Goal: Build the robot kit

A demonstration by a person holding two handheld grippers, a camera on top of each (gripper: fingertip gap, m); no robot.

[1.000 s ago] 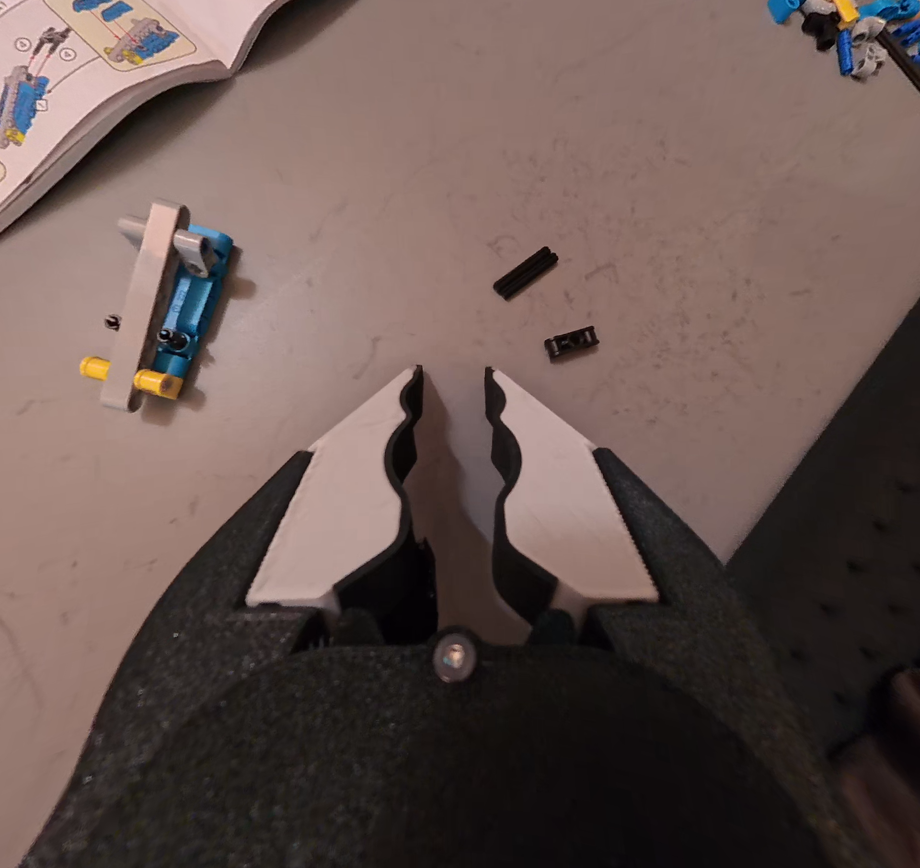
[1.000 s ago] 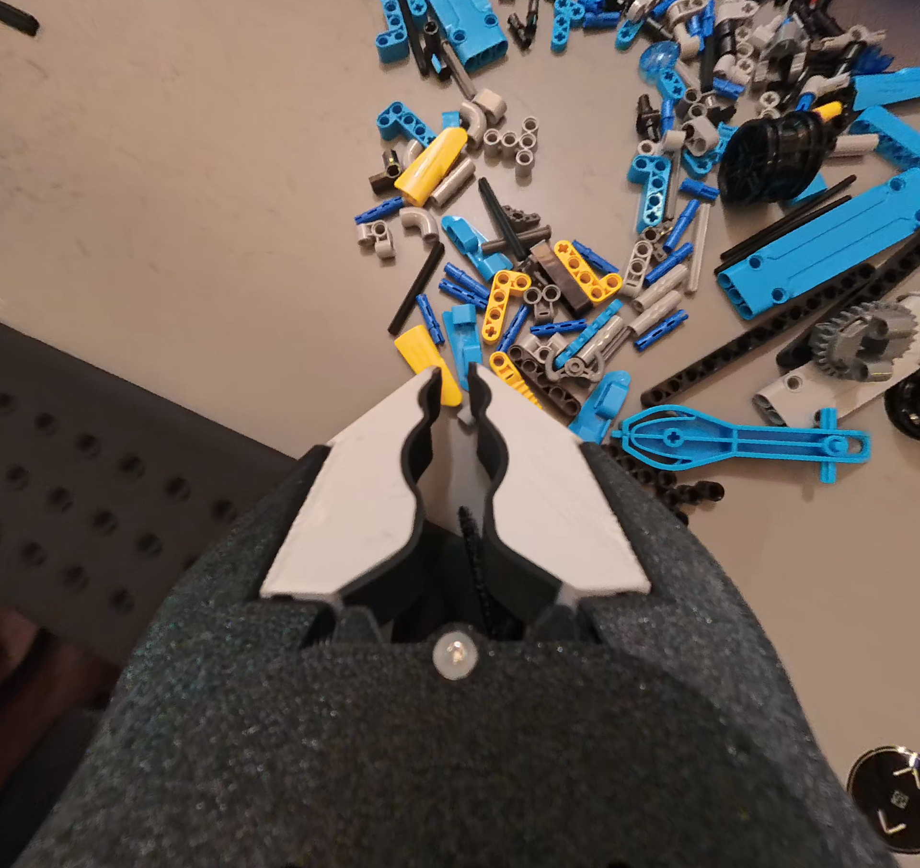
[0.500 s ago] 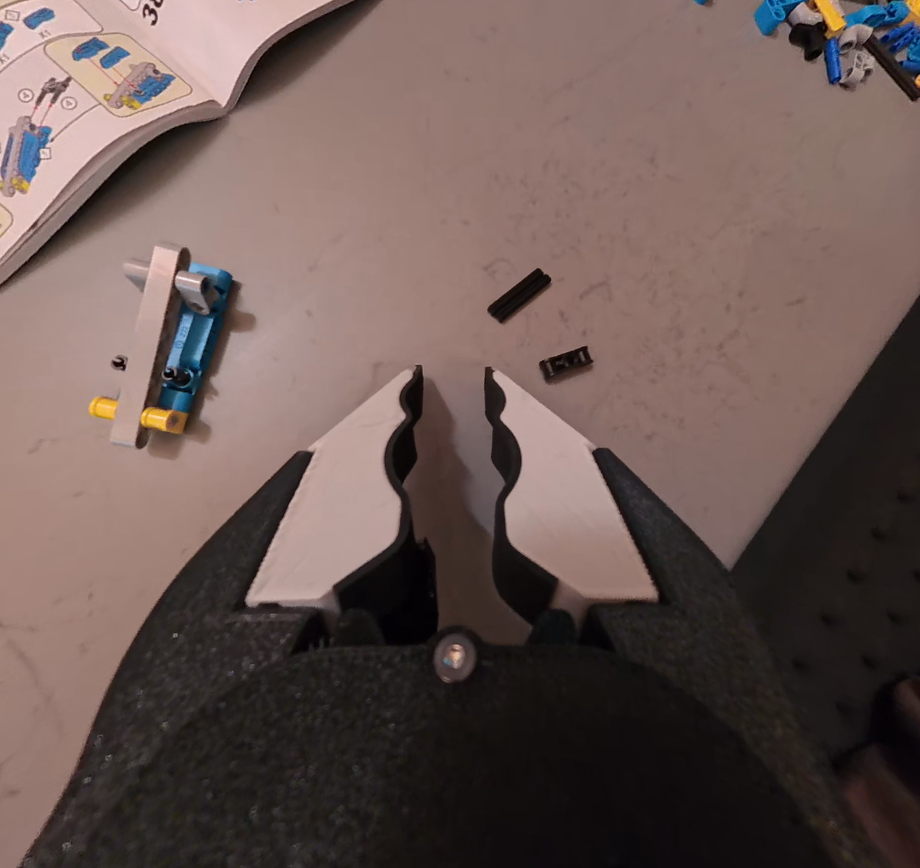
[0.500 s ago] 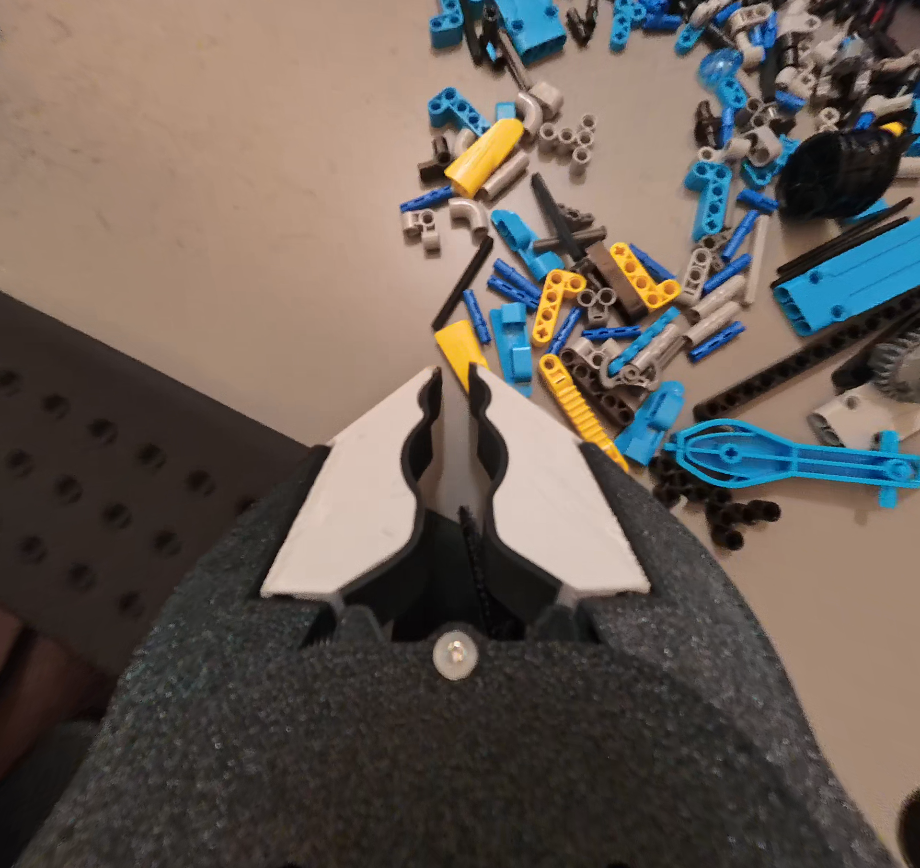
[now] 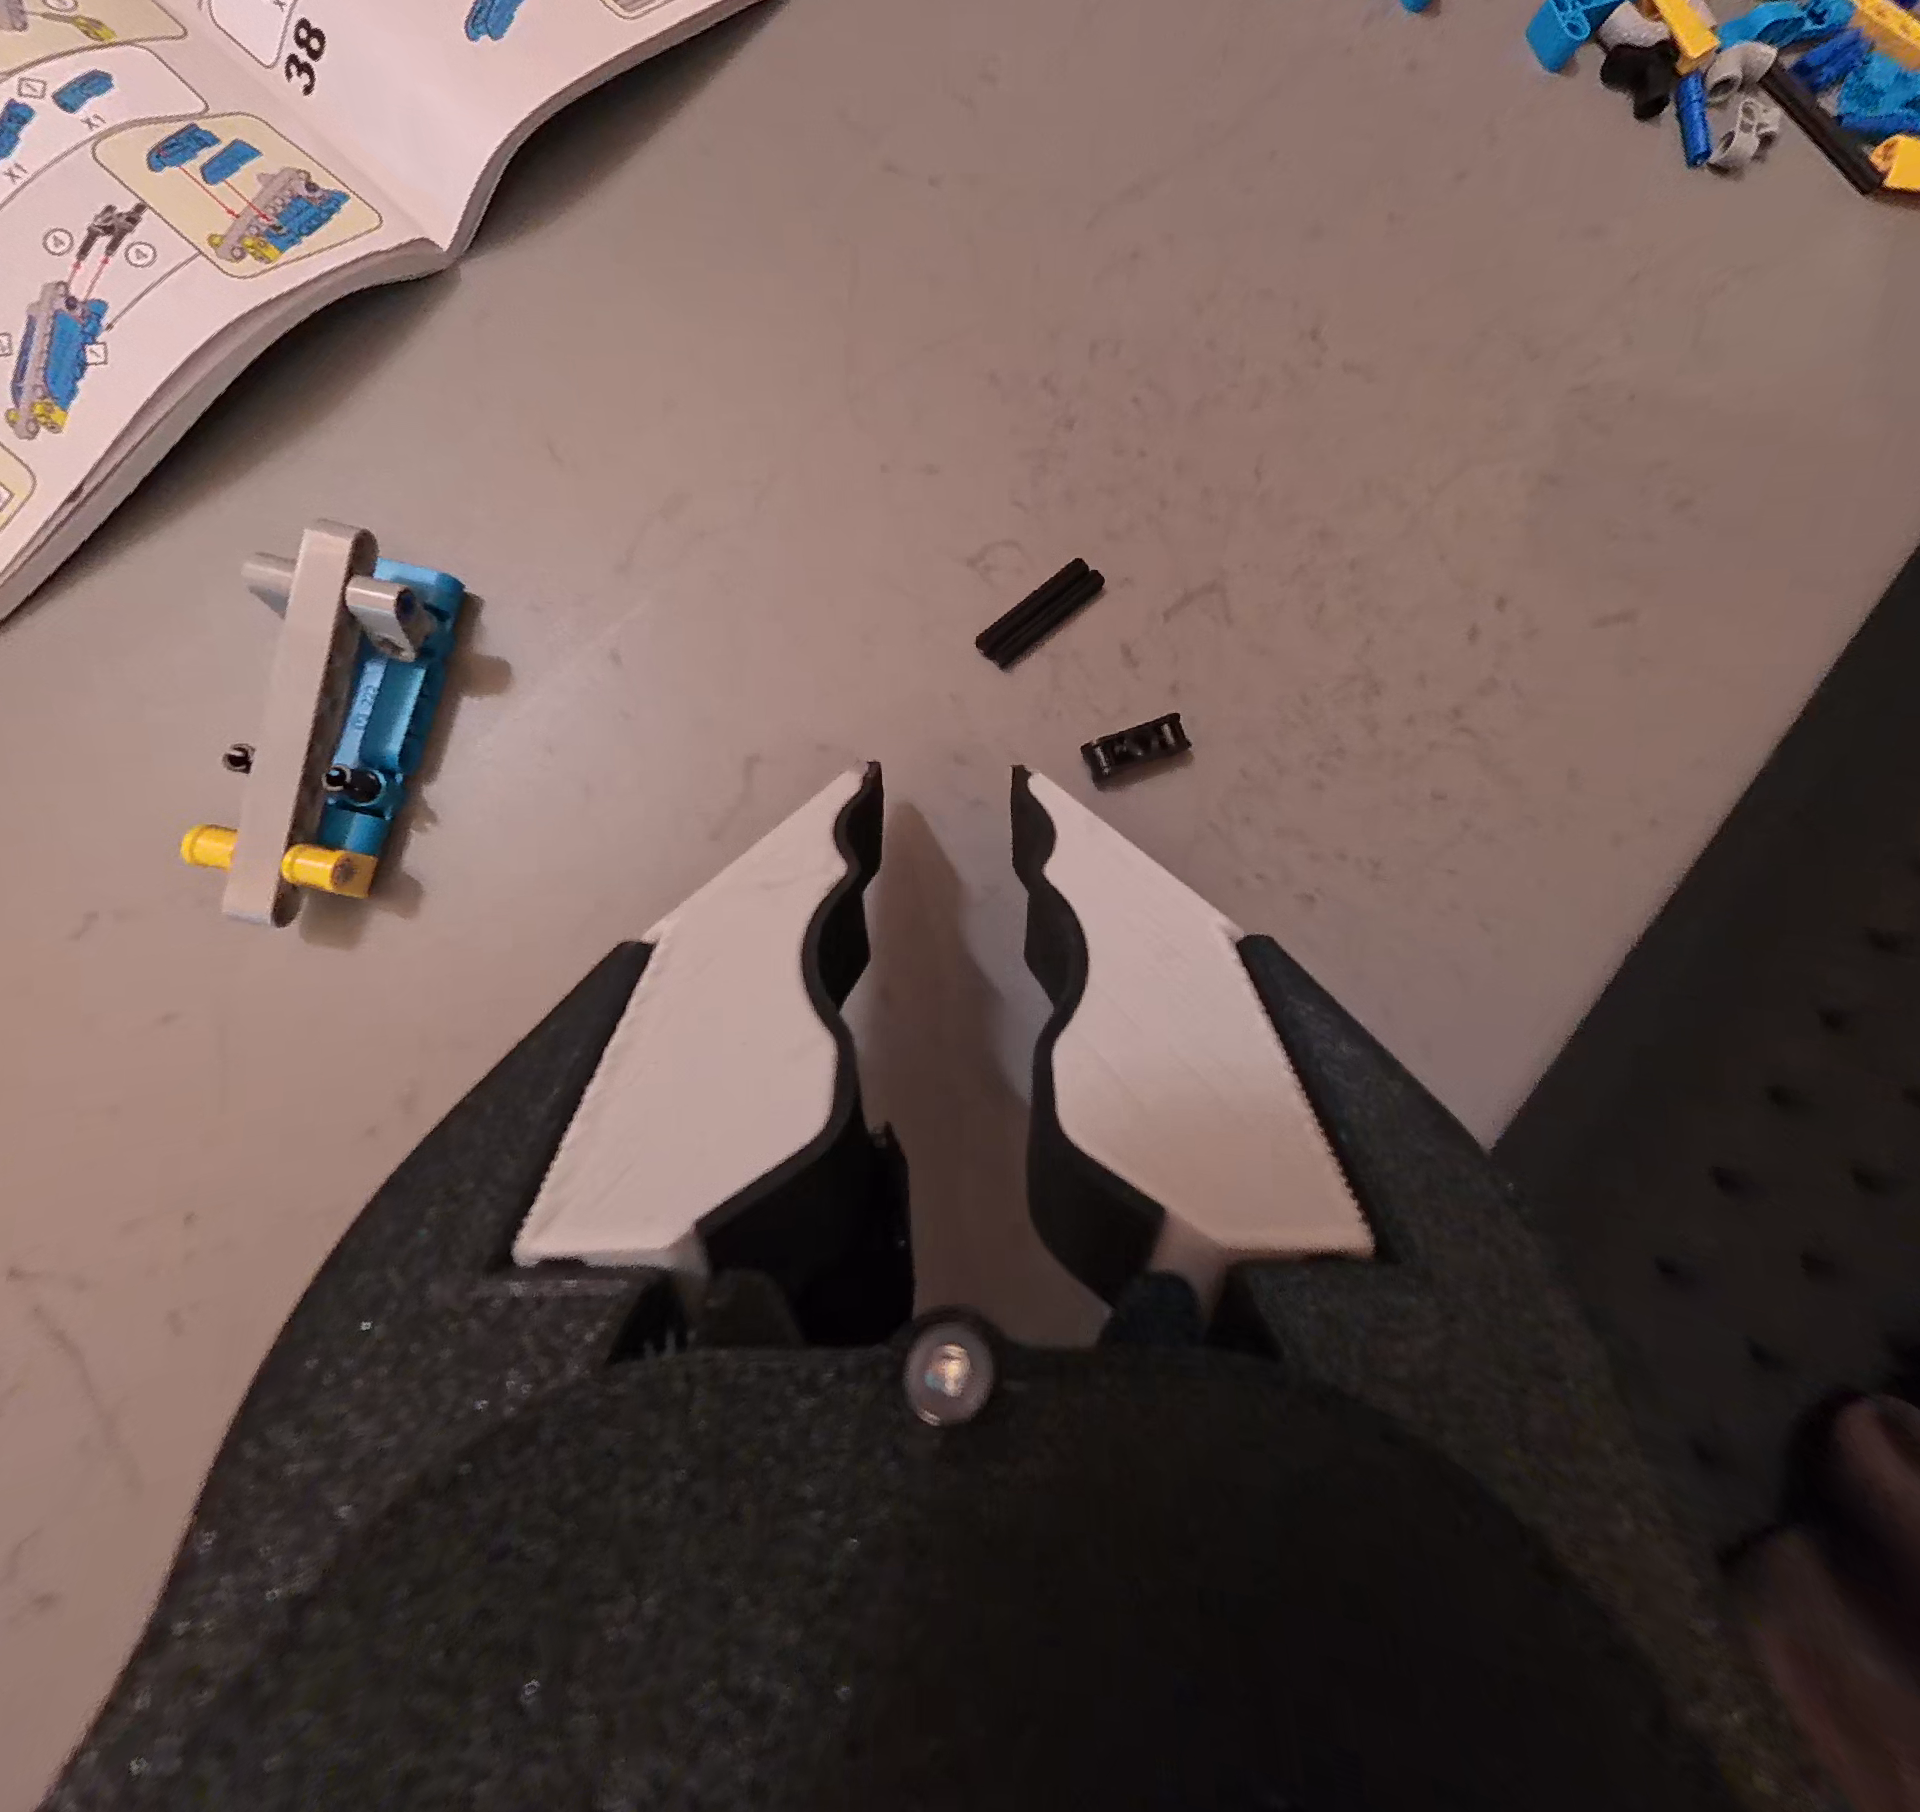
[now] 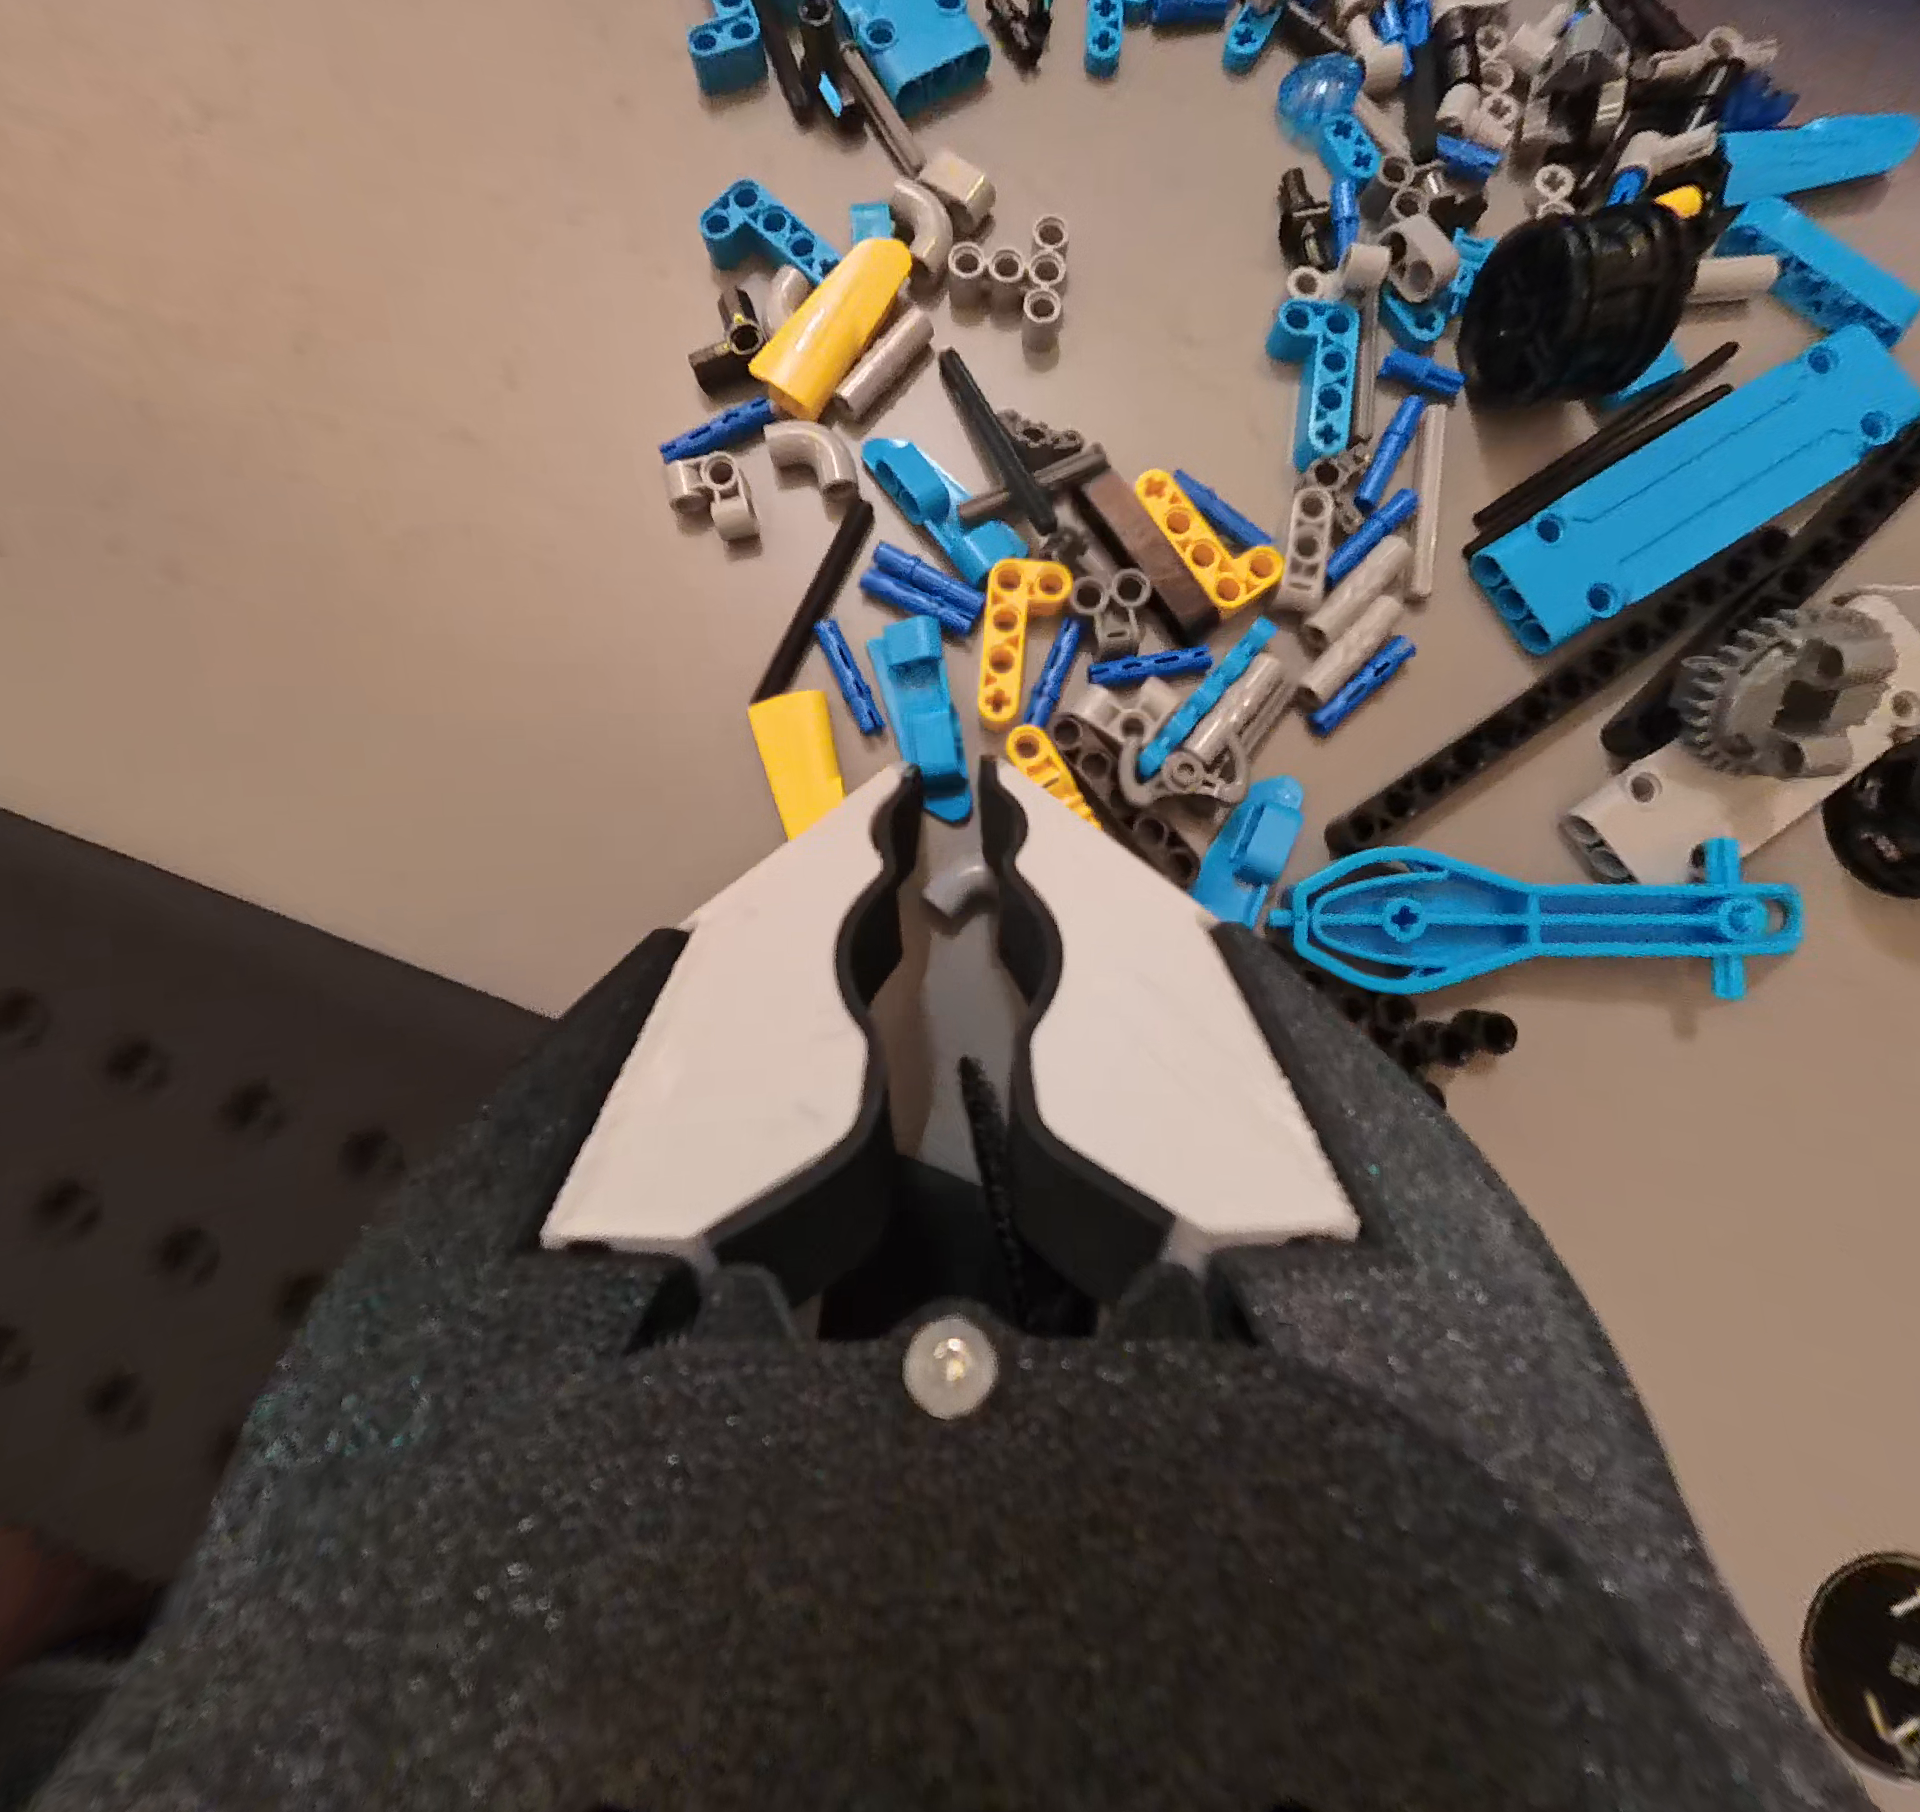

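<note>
- Left gripper [image 5: 943,775] hovered over the grey table [image 5: 1039,328], jaws parted, nothing held.
- Black axle [image 5: 1039,612] lay just beyond its tips, long axis slanting up to the right; short black connector [image 5: 1135,748] just right of the tips.
- Grey-and-blue assembly [image 5: 332,723] lay well left of the axle, lengthwise near-upright, yellow pins nearest; booklet [image 5: 312,100] beyond.
- Right gripper [image 6: 948,775] nearly closed, empty, at the pile of loose pieces [image 6: 1195,557].

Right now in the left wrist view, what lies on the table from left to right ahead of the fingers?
Grey-and-blue assembly → black axle → small black connector; the open instruction booklet lies farther back on the left.
</note>
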